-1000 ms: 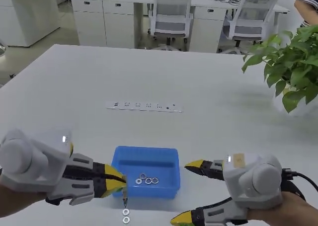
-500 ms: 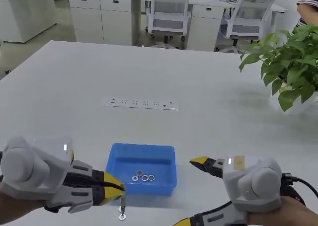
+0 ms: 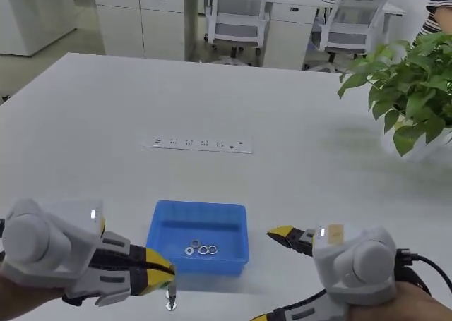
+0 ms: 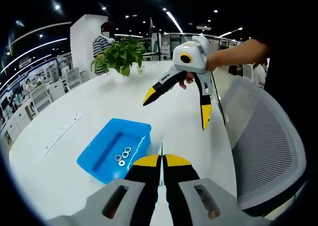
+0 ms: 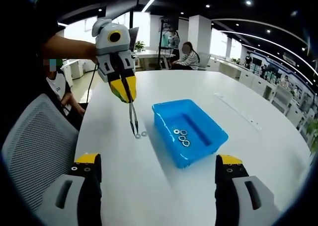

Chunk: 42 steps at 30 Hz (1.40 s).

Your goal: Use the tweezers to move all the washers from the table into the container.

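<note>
Now the left gripper (image 3: 164,269), jaws clamped on the tweezers (image 5: 132,117), has lowered their tips to the washers (image 5: 144,133) between the container (image 3: 200,222) and the desk's (image 3: 212,95) near edge, seemingly ready to pinch; the right gripper's (image 4: 176,112) jaws gape wide.

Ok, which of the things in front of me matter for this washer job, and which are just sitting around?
Job: tweezers, clamped in the left gripper; two loose washers beside their tips; blue container; washers already inside it; right gripper, jaws open.
Lying about: power strip, potted plant, office chairs.
</note>
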Tool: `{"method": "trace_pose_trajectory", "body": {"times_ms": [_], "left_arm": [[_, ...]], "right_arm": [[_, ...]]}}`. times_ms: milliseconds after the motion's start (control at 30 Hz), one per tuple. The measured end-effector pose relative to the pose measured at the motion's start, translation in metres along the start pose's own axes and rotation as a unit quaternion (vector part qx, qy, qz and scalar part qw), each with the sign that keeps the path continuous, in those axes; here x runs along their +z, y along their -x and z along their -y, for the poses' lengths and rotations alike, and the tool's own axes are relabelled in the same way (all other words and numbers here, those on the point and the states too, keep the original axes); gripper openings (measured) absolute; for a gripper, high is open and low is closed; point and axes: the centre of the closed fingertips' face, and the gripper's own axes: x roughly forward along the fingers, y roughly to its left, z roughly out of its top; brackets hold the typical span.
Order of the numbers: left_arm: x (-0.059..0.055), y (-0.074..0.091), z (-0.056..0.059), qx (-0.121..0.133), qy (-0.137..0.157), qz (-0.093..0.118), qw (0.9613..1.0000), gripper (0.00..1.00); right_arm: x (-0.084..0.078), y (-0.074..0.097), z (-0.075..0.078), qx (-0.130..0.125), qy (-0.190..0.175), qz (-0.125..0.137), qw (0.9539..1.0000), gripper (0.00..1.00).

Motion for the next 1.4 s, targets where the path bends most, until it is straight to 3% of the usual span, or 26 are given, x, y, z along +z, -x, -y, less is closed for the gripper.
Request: {"method": "trace_pose_trajectory", "body": {"times_ms": [833,1200,1400], "left_arm": [[-0.009,-0.003,0.001,-0.01,-0.01,-0.004,0.9999,0.05],[-0.01,-0.001,0.001,-0.015,-0.013,-0.012,0.9997,0.05],[-0.008,-0.002,0.002,-0.017,-0.014,-0.014,0.9997,0.05]], "right_arm": [[-0.002,-0.007,-0.008,0.017,0.004,-0.004,0.9998,0.92],[0.015,-0.027,-0.024,0.071,0.041,0.011,0.9966,0.69],[0.019,-0.042,-0.033,0.104,0.069,0.01,0.9922,0.56]]}}
